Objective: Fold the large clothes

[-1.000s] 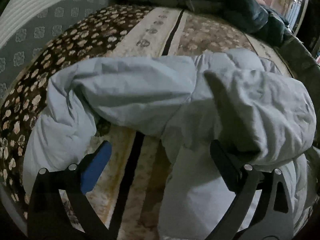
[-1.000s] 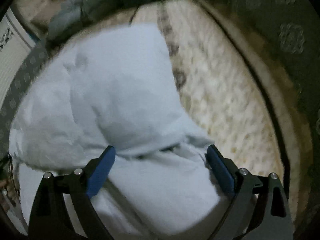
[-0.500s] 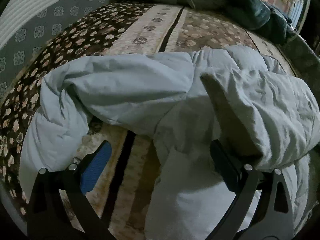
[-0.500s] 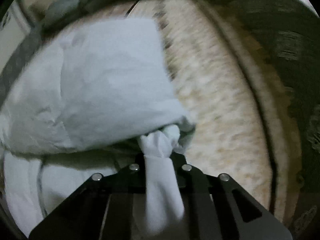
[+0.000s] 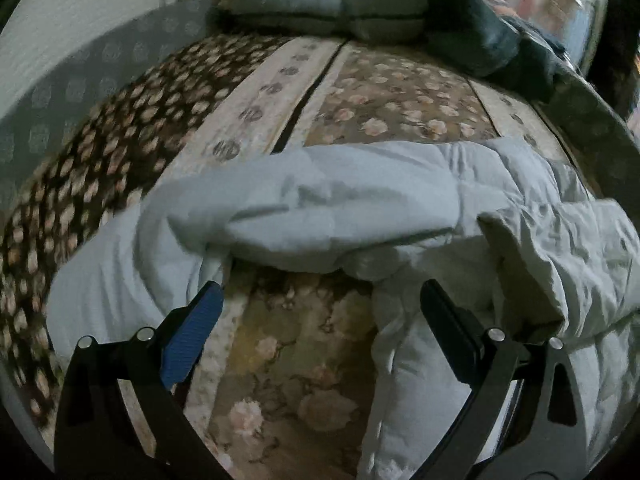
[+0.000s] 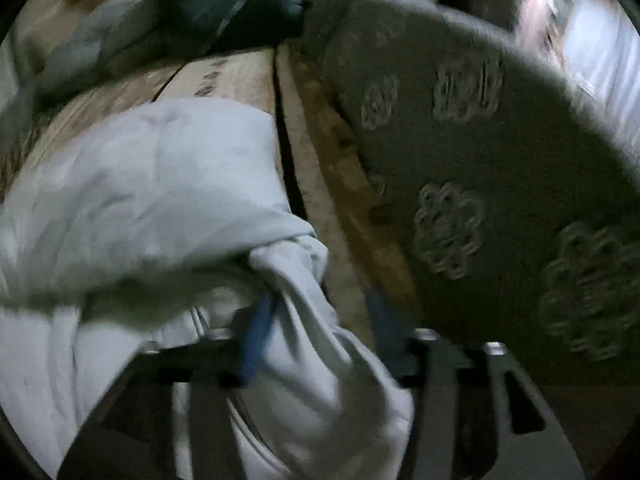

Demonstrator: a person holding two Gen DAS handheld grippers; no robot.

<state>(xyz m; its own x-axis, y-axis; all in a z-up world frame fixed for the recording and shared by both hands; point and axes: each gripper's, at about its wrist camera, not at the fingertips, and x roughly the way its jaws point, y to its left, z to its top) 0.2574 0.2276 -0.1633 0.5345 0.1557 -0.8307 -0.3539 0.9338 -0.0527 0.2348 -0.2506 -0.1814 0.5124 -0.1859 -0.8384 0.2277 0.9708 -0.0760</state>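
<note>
A pale blue padded jacket [image 5: 344, 208] lies crumpled across a floral bedspread [image 5: 304, 364], one sleeve stretched to the left. My left gripper [image 5: 320, 304] is open and empty, just in front of the jacket's lower edge, its right finger [image 5: 452, 340] against the fabric. In the right wrist view the jacket [image 6: 152, 184] fills the left side. My right gripper [image 6: 320, 316] stands partly open with a bunched fold of the jacket [image 6: 316, 320] lying between its fingers; the view is blurred.
Grey pillows [image 5: 320, 4] and dark clothes [image 5: 480, 36] lie at the head of the bed. A grey patterned bed border [image 6: 460, 160] runs along the right side, close to my right gripper. A white wall [image 5: 80, 20] is at the left.
My right gripper closed on a fold of the jacket, then its jaws parted again while it swung right. My left gripper stayed open and drew back a little.
</note>
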